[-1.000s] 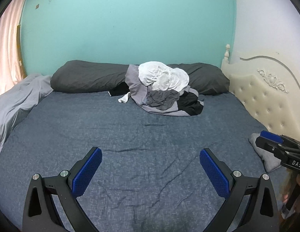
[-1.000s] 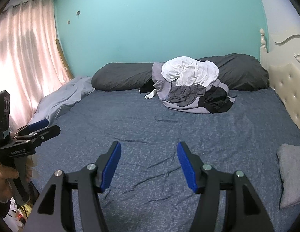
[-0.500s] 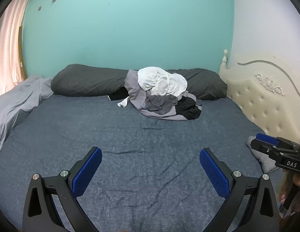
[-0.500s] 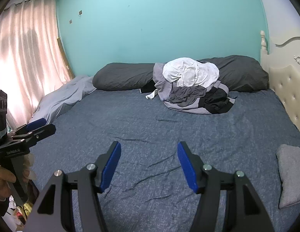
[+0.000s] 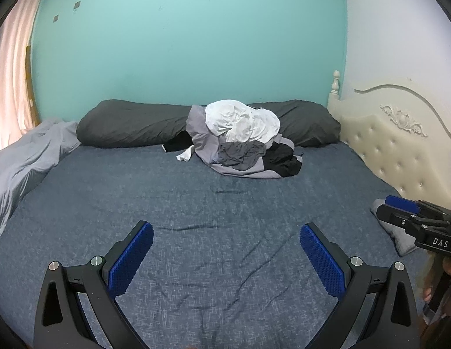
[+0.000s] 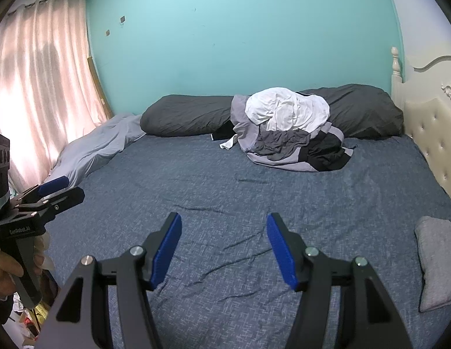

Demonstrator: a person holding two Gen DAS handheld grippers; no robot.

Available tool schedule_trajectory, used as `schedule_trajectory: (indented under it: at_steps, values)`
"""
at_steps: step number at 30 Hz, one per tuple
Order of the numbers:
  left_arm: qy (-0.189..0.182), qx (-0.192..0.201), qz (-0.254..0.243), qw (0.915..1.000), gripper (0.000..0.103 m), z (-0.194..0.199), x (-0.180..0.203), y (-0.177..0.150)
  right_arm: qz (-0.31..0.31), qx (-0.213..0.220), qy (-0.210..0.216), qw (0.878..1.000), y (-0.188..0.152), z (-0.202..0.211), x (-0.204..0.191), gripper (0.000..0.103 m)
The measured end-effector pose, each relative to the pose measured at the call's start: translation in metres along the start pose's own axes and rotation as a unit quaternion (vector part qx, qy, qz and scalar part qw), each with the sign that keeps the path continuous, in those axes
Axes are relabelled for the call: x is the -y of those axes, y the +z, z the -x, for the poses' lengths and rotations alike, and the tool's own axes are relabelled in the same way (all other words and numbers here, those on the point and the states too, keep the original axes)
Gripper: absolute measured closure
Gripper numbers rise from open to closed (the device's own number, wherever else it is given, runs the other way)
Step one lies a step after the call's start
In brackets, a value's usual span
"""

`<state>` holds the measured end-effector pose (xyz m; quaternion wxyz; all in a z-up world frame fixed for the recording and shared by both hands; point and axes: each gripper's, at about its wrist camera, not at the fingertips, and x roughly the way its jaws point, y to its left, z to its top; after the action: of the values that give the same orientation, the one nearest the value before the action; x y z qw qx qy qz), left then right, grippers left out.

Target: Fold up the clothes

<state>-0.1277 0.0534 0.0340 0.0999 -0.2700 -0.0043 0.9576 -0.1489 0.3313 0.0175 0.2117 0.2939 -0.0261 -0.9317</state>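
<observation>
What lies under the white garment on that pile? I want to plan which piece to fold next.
Under the white garment show a dark grey piece, a light grey one and a black one. Anything deeper in the pile is covered.

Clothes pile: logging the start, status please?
Both hand-held grippers open, empty. Clothes pile untouched at far pillows. Bed between clear.

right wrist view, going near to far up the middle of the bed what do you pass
right gripper with its jaws open and nothing between them → bare wrinkled blue sheet → pile of clothes → dark grey bolster pillow → teal wall
</observation>
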Motion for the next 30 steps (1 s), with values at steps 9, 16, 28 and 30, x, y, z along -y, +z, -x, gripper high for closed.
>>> schedule_trajectory:
  at_steps: [9,16,28,30]
  values:
    - [-0.003,-0.012,0.006,0.9999,0.000,-0.003,-0.002,-0.006,-0.001,0.000,-0.010,1.000,-0.004,0.000,-0.003,0.040]
    - [0.006,-0.015,0.003,0.9999,0.000,-0.006,-0.004,-0.007,-0.008,0.008,-0.024,1.000,-0.007,0.002,-0.004,0.019]
    - [0.007,-0.024,0.004,0.9997,0.000,-0.012,-0.004,-0.009,-0.019,0.012,-0.068,0.997,-0.010,0.003,0.007,0.004]
    - [0.008,-0.025,0.004,0.9997,0.000,-0.012,-0.004,-0.009,-0.021,0.012,-0.076,0.997,-0.012,0.004,0.008,0.003]
